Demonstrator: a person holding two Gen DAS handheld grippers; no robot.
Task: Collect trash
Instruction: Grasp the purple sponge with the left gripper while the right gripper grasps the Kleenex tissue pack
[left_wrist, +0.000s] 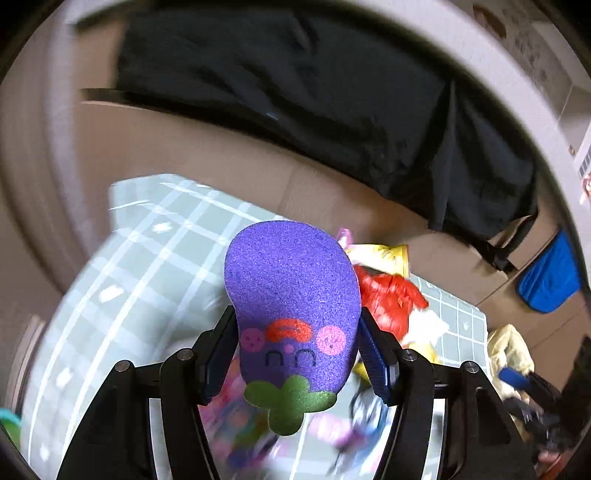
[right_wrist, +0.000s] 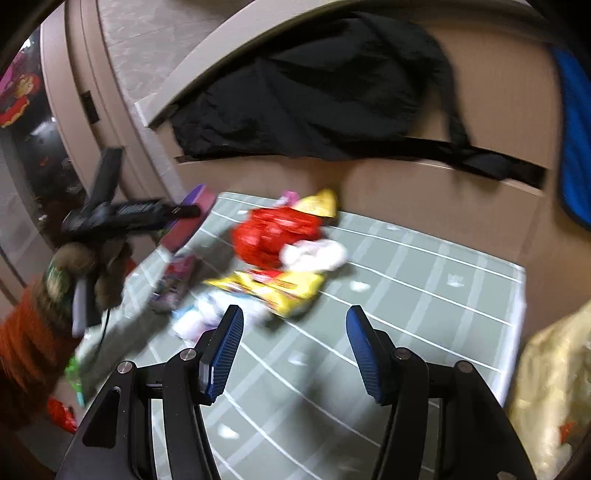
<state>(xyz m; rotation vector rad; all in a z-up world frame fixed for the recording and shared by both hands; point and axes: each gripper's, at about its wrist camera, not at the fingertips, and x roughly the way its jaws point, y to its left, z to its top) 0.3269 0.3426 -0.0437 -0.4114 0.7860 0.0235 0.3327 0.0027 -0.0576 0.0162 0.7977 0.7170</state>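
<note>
Left and right wrist views. My left gripper (left_wrist: 297, 347) was clamped on a purple eggplant-shaped foam sponge (left_wrist: 293, 299) with a printed face and green leaf, held above the grey-green gridded mat (left_wrist: 147, 258). My right gripper (right_wrist: 293, 350) stood apart, holding nothing. At its 12 o'clock lay the trash pile: a red crinkled wrapper (right_wrist: 273, 236), a yellow snack packet (right_wrist: 280, 288) and white crumpled tissue (right_wrist: 314, 254), touching one another
</note>
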